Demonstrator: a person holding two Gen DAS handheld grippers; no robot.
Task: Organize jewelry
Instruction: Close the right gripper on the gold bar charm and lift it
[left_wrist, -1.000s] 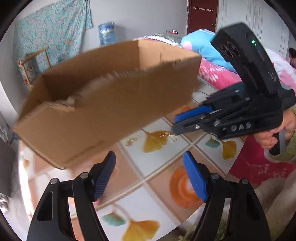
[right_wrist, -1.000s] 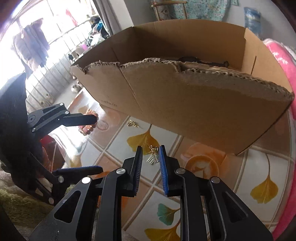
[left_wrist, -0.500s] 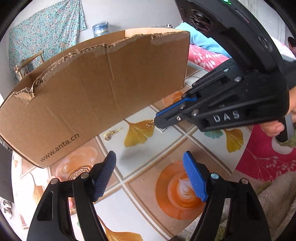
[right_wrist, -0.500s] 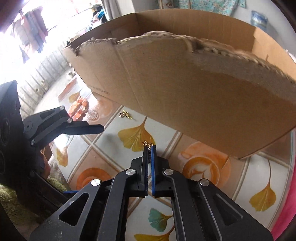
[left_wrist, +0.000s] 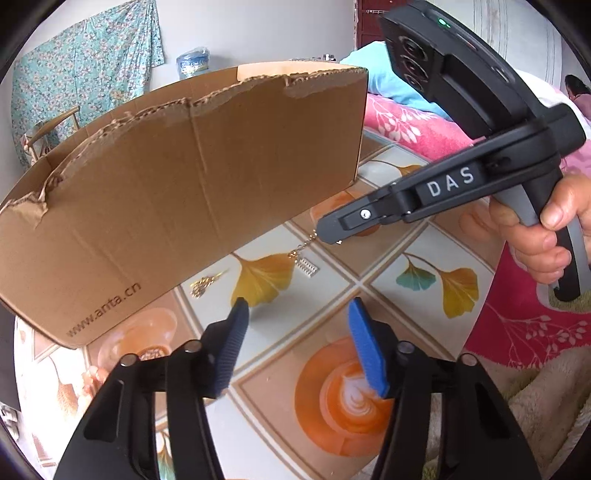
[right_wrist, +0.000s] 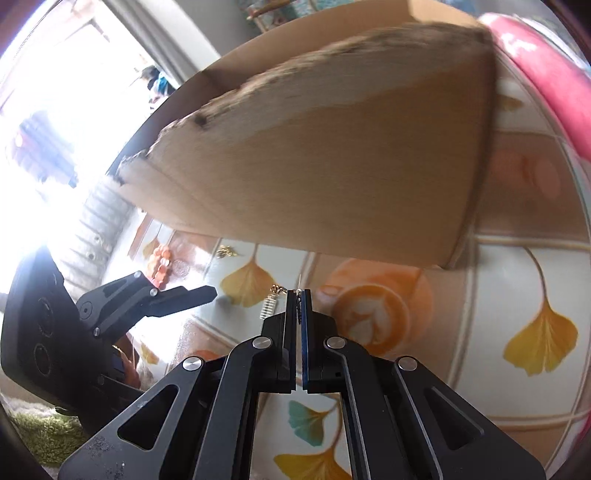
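Right gripper (right_wrist: 299, 295) clenched on a gold chain earring (left_wrist: 304, 258) w/ a small ribbed silver pendant, dangling just above the tabletop (left_wrist: 388, 266), glossy w/ ginkgo-leaf & latte print. Left gripper (left_wrist: 295, 317): ribbed blue pads apart, jaws just been closing, nothing between. Torn-edged corrugated cardboard box (left_wrist: 184, 192) stands behind, blocking the far view. A 2nd gold earring (left_wrist: 205, 284) lies near its base; orange beads (right_wrist: 162, 264) further left.

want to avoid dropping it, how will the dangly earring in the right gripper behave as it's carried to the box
Likely floppy: the earring hangs from the right gripper by a thin chain, so it may swing. It looks small and light. The hold seems to be only on its top end, so it could slip out.
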